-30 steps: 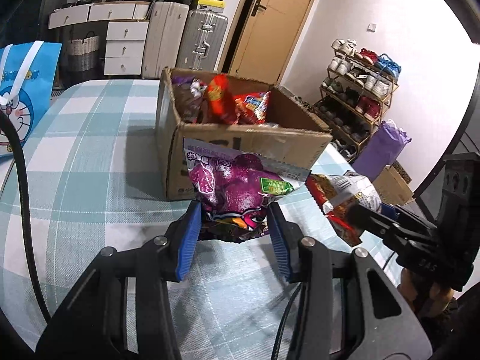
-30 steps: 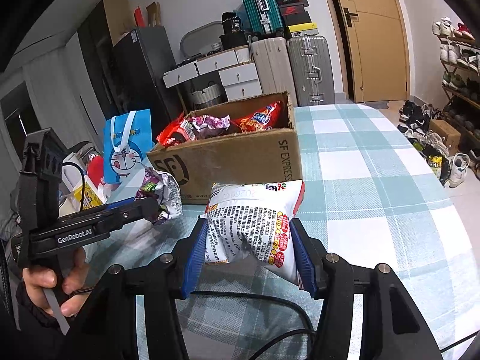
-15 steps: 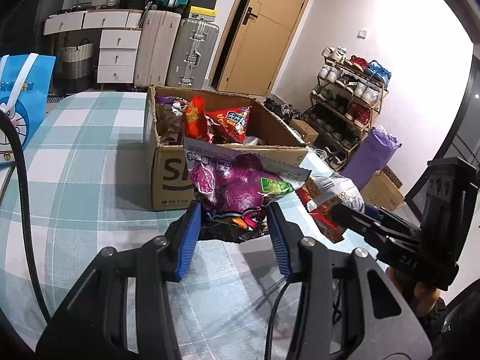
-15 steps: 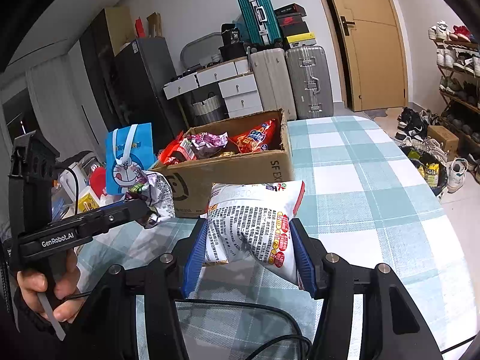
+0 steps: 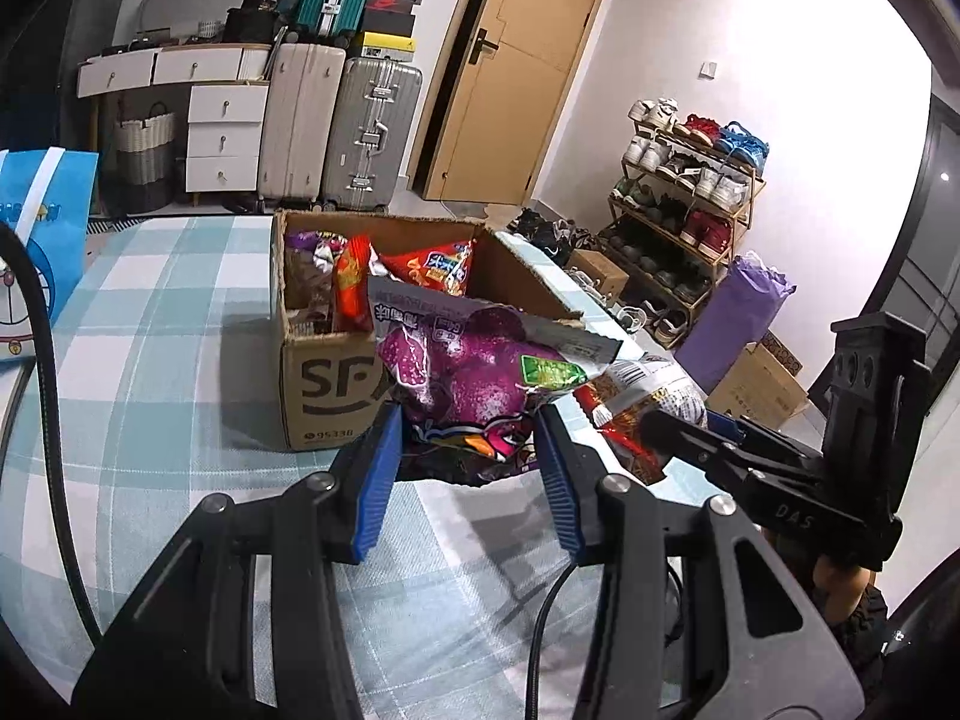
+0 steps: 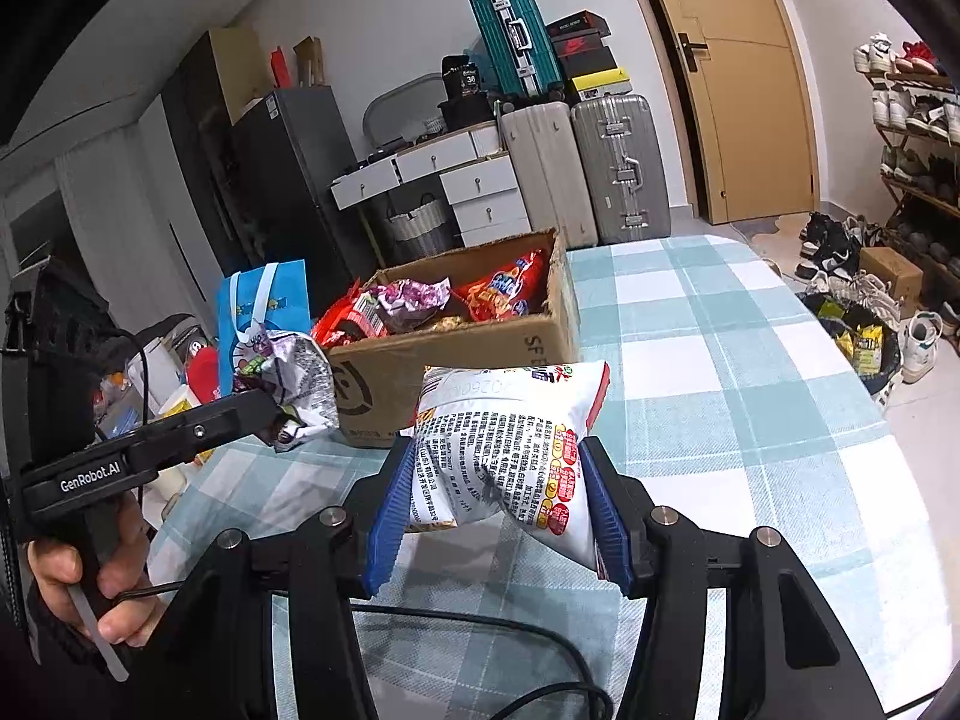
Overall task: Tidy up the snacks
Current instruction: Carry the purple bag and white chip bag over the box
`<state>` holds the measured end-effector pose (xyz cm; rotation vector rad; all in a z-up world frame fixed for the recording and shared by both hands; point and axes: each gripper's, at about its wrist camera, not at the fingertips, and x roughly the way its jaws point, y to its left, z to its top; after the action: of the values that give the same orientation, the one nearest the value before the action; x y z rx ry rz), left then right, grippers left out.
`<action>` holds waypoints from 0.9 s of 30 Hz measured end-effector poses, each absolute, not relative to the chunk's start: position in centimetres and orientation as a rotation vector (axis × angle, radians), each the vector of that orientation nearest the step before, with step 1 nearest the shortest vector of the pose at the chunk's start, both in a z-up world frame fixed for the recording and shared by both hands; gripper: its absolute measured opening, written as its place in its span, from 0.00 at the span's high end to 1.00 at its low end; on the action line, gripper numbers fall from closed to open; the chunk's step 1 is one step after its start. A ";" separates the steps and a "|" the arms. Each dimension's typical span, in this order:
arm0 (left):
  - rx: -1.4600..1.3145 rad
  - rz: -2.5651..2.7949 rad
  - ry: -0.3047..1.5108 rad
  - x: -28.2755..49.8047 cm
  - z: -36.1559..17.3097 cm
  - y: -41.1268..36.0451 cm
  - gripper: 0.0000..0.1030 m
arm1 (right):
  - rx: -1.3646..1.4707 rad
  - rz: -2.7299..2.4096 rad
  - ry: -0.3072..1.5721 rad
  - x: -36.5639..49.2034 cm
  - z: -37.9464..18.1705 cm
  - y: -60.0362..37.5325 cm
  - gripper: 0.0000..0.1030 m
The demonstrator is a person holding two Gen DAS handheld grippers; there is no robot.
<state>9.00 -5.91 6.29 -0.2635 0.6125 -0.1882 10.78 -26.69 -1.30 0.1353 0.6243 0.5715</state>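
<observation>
My left gripper (image 5: 468, 456) is shut on a purple snack bag (image 5: 474, 372) and holds it in the air just in front of the open cardboard box (image 5: 324, 384). My right gripper (image 6: 498, 510) is shut on a white snack bag (image 6: 510, 438) with red print, also lifted, to the right of the left one. The box (image 6: 456, 354) stands on the checked tablecloth (image 6: 720, 372) and holds several red and purple snack bags (image 5: 420, 270). In the right wrist view the left gripper (image 6: 264, 414) and its purple bag (image 6: 294, 378) show at the left.
A blue cartoon gift bag (image 6: 264, 306) stands left of the box, with bottles and clutter (image 6: 180, 372) beside it. Suitcases (image 6: 618, 168) and drawers stand behind the table. A shoe rack (image 5: 684, 204) and boxes stand off the table's right edge.
Both grippers have risen with their bags still held, so the box's inside shows more. The box now looks lower in both views.
</observation>
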 end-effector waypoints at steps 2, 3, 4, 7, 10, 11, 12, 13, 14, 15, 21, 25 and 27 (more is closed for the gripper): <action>-0.274 -0.193 0.606 8.9 6.8 -6.0 0.60 | 0.137 0.572 0.619 10.9 -1.0 -27.0 0.47; -0.277 -0.196 0.604 8.8 7.1 -6.0 0.60 | 0.139 0.568 0.613 11.0 -0.8 -27.2 0.47; -0.277 -0.197 0.602 8.8 7.4 -6.0 0.60 | 0.144 0.570 0.610 11.1 -0.6 -27.4 0.47; -0.267 -0.199 0.590 8.7 8.4 -6.3 0.60 | 0.145 0.568 0.597 11.2 0.0 -27.6 0.47; -0.273 -0.210 0.584 8.8 9.1 -6.4 0.60 | 0.149 0.570 0.585 11.4 0.7 -27.8 0.47; -0.268 -0.209 0.586 8.8 9.4 -6.4 0.60 | 0.148 0.572 0.583 11.4 0.8 -27.8 0.47; -0.266 -0.206 0.585 9.0 9.6 -6.4 0.60 | 0.145 0.574 0.579 11.6 1.1 -27.7 0.47; -0.264 -0.205 0.585 9.1 9.8 -6.5 0.60 | 0.145 0.576 0.578 11.7 1.3 -27.7 0.47; -0.263 -0.207 0.586 9.3 10.1 -6.5 0.60 | 0.148 0.580 0.577 11.8 1.5 -27.6 0.47; -0.262 -0.206 0.584 9.4 10.2 -6.4 0.60 | 0.151 0.587 0.575 12.0 1.8 -27.5 0.47; -0.241 -0.187 0.584 11.3 11.5 -6.4 0.60 | 0.174 0.605 0.573 13.4 2.9 -27.0 0.47; -0.228 -0.164 0.585 12.8 12.0 -6.2 0.60 | 0.178 0.618 0.569 14.5 3.5 -26.6 0.47; -0.218 -0.146 0.586 13.9 12.1 -6.0 0.60 | 0.173 0.620 0.567 15.0 3.8 -26.2 0.47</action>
<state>13.90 -5.96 12.09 -0.2176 0.5862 -0.1457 15.02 -26.19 3.83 0.1730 0.5668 0.6199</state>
